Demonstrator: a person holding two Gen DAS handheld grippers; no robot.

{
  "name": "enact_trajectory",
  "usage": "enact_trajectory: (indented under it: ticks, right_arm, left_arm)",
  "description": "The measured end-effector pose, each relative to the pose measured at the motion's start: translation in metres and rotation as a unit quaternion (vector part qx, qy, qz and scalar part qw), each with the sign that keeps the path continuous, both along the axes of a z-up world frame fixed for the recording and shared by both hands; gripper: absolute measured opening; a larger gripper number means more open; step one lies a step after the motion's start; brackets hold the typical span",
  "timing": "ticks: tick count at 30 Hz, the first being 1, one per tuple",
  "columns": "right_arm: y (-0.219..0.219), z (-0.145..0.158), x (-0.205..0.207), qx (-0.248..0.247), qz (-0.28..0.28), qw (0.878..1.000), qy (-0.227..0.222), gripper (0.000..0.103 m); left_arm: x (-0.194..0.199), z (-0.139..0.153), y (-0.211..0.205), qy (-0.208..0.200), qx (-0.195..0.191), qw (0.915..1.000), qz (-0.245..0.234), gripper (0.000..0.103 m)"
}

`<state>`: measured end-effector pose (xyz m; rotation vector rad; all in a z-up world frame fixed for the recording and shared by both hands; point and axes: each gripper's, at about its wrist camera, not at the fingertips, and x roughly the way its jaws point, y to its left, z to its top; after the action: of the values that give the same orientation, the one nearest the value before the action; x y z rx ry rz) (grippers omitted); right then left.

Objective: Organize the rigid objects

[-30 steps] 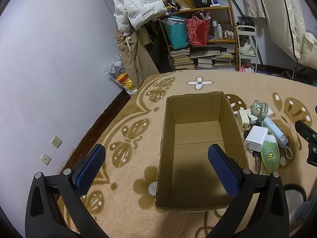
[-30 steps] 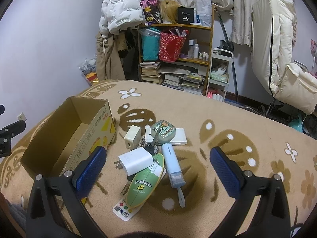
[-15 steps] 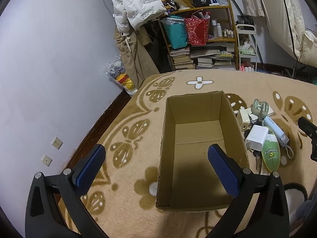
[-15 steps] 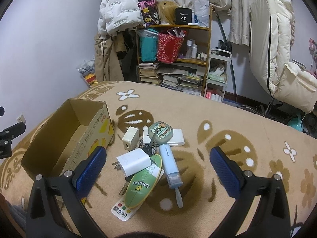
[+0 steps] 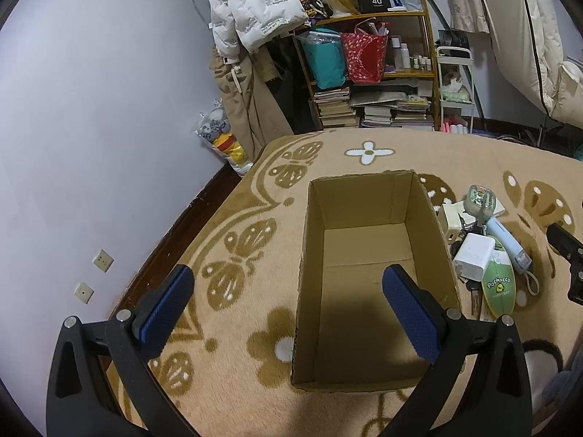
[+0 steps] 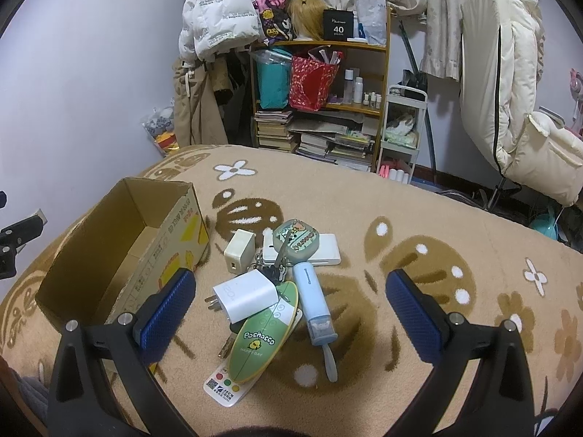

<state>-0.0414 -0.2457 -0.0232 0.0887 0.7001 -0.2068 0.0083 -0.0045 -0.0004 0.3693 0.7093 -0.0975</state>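
An open, empty cardboard box (image 5: 364, 233) (image 6: 124, 247) sits on the tan patterned rug. Right of it lies a pile: a white plug charger (image 6: 246, 295) (image 5: 473, 256), a green Pochacco case (image 6: 264, 333) (image 5: 499, 287), a pale blue tube (image 6: 313, 298), a small white adapter (image 6: 238, 249), a round green pouch (image 6: 297, 242) and a flat white box (image 6: 328, 253). My left gripper (image 5: 288, 291) is open and empty above the box's near end. My right gripper (image 6: 291, 293) is open and empty, hovering over the pile.
A wooden shelf (image 6: 320, 102) with books and bags stands beyond the rug. Coats hang at the wall (image 5: 251, 14). A folded cream quilt (image 6: 510, 109) leans at the right. The rug's left edge meets dark floor (image 5: 175, 233) by the wall.
The right gripper has moved slightly forward and lower toward the pile. The left gripper has barely moved over the box.
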Motion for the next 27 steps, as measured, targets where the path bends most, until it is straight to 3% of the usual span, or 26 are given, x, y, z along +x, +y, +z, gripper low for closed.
enact_trajectory:
  ticks: [10,27]
  right_arm:
    - [-0.015,-0.010,0.022,0.038,-0.019,0.999,0.017,0.103]
    - [-0.025,-0.048,0.064,0.044,-0.025,0.996,0.072,0.103]
  left_arm:
    - [0.024,-0.011,0.004,0.023,-0.002,0.9997,0.009,0.102]
    - [0.064,-0.057,0.016,0.076,0.008,0.9962,0.043,0.102]
